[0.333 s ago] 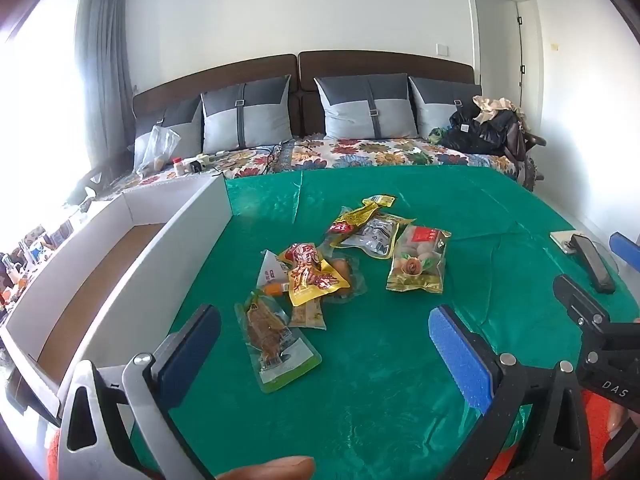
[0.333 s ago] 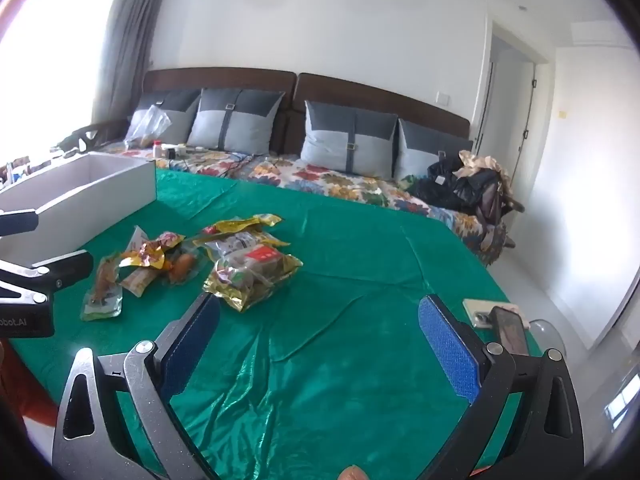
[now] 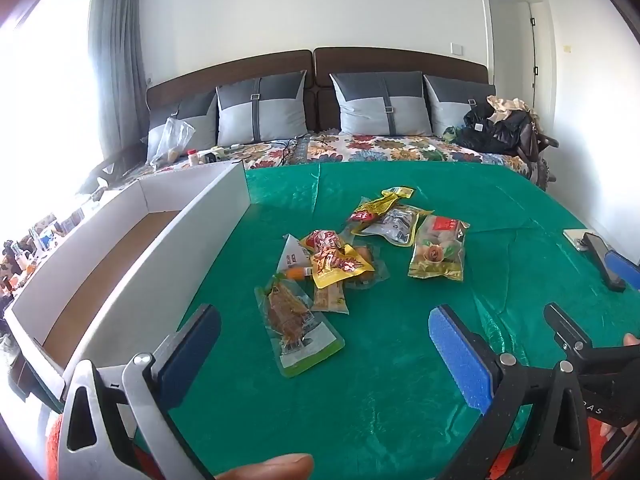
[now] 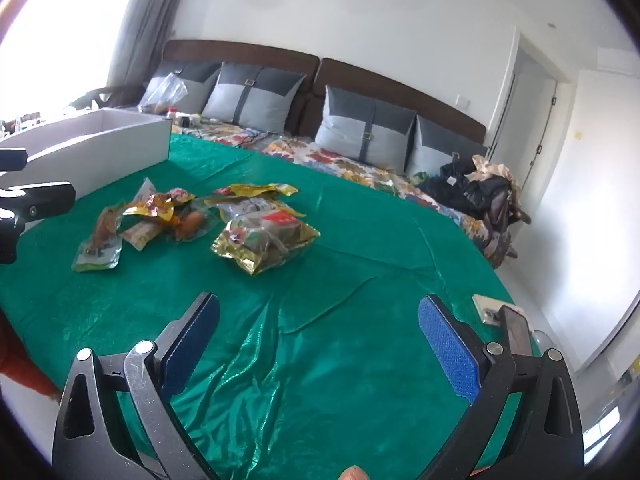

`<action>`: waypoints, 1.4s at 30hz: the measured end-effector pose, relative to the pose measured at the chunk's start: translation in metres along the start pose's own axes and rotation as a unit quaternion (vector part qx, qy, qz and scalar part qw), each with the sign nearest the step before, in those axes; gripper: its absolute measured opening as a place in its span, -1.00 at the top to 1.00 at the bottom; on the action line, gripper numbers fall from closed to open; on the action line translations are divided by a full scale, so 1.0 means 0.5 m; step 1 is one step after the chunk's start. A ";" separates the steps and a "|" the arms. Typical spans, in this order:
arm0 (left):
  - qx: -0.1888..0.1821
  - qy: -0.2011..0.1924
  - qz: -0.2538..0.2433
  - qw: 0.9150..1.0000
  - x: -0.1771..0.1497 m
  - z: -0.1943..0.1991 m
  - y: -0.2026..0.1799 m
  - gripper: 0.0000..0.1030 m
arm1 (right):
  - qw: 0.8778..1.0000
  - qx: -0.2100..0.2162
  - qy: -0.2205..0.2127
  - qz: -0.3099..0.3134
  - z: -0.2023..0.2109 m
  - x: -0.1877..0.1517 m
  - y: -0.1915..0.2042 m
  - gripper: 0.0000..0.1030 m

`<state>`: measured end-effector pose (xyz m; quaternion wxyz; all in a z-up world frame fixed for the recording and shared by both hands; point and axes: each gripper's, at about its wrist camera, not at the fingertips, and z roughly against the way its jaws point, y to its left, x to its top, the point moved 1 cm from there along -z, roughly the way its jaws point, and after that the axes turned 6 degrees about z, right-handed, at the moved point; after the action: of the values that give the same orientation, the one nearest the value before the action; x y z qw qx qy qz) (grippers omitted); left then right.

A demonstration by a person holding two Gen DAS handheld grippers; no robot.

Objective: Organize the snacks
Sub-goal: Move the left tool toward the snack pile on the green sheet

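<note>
Several snack packets lie in a loose heap on the green cloth (image 3: 380, 380). Nearest my left gripper (image 3: 324, 344) is a clear green-edged packet of brown meat (image 3: 294, 320). Behind it lie a yellow-red packet (image 3: 334, 260), a gold packet with a red label (image 3: 438, 254) and a yellow-silver pair (image 3: 390, 216). The left gripper is open and empty, just short of the meat packet. My right gripper (image 4: 318, 336) is open and empty over bare cloth, with the gold packet (image 4: 266, 240) ahead to its left. A white open box (image 3: 132, 248) stands left of the heap.
A phone on a small card (image 4: 508, 320) lies at the cloth's right edge. Grey pillows, a floral sheet and a pile of dark clothes (image 3: 500, 128) are behind. The right gripper shows at the right of the left wrist view (image 3: 580, 344).
Both views have shifted only slightly; the grippers stay open and the packets have not moved.
</note>
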<state>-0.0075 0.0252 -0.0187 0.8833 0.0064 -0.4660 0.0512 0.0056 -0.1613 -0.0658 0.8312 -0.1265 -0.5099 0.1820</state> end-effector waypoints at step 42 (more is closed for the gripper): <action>0.037 0.096 -0.003 0.995 -0.096 -0.133 0.028 -0.99 | 0.992 0.078 0.096 -0.022 -0.092 -0.065 0.016 -0.96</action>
<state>0.0189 0.0388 -0.0961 0.9233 0.0354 -0.3767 0.0657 0.0317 -0.1694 -0.1155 0.8874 -0.0673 -0.4146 0.1901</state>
